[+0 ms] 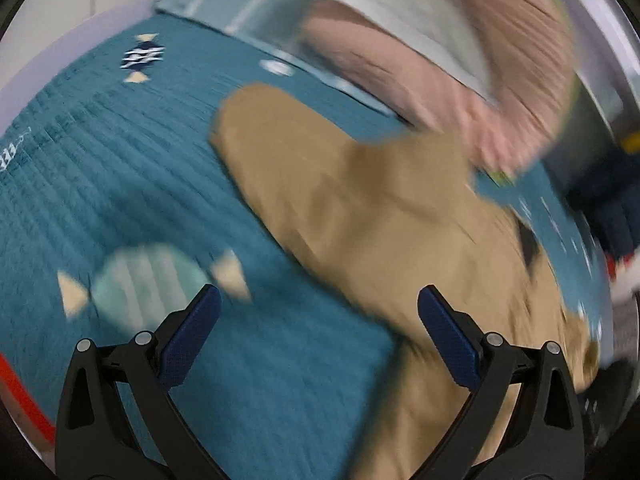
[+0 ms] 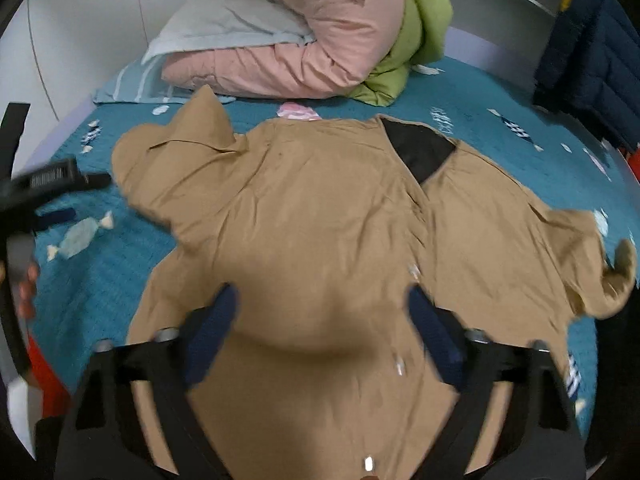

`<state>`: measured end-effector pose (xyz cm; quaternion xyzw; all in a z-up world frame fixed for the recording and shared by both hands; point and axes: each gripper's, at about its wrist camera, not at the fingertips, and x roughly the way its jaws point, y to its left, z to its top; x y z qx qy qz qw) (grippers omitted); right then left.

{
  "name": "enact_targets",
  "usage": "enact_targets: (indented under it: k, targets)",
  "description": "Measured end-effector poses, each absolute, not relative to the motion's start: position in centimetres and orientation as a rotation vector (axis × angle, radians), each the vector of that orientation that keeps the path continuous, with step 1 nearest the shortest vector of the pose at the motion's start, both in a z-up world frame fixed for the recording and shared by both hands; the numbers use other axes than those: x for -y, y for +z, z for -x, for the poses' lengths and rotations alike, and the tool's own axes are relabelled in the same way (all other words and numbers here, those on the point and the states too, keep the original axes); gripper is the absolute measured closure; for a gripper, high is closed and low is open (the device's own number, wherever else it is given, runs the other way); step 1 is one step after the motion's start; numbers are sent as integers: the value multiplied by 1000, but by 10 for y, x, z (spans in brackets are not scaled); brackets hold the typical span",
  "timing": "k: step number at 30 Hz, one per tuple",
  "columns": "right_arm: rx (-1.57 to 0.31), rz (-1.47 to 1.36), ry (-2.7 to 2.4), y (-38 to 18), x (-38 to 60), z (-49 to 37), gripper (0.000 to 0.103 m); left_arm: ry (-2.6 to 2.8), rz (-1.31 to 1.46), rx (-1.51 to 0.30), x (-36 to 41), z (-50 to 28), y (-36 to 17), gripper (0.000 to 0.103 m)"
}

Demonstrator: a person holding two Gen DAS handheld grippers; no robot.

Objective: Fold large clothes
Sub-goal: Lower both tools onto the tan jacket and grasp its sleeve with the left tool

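Tan cotton-like cloth fills the middle of the right wrist view: a large tan button-front jacket with a black collar lining point(image 2: 320, 220) lies spread face up on the teal quilted bedspread printed with candy shapes point(image 2: 100, 280), collar toward the upper right of the frame, one sleeve point(image 2: 160, 160) bunched at upper left, the other point(image 2: 592, 264) trailing to the right edge. A pink padded coat over a green quilt and grey pillow point(image 2: 304, 28) is heaped at the top.

Blue-padded right gripper point(image 2: 320, 320) hangs over the jacket's front with its jaws spread wide, holding nothing. In the blurred left wrist view, the left gripper point(image 1: 320, 312) is equally wide apart and empty, above the bedspread just beside the jacket's left sleeve point(image 1: 280, 152).

My judgement is that the garment is soft, limp and fairly light, creasing readily and sagging wherever unsupported, so pinching a single layer at the sleeve cuff or shoulder seam should carry it over cleanly; the metal snaps point(image 2: 400, 366) offer poor purchase.
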<state>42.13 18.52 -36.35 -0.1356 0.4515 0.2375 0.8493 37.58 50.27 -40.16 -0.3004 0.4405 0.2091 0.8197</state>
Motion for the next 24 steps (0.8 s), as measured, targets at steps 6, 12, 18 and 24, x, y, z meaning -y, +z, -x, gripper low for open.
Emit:
enact_targets:
  k: [6,12,18,24]
  targets:
    - [-962,257,537,-392,-208,-469,53,558,708,-957,-583,-418,-443,5]
    - [-982,215,559,-411,-226,-491,54,616,678,-949,-610,-439,-457,5]
    - [-1012,170,575,-425,-228,-495,54,616,709,-1004,-614,-450,-454,7]
    - [-1031,123,593,-426,-228,-499,54,518,762,-964,-607,-452,-445,52]
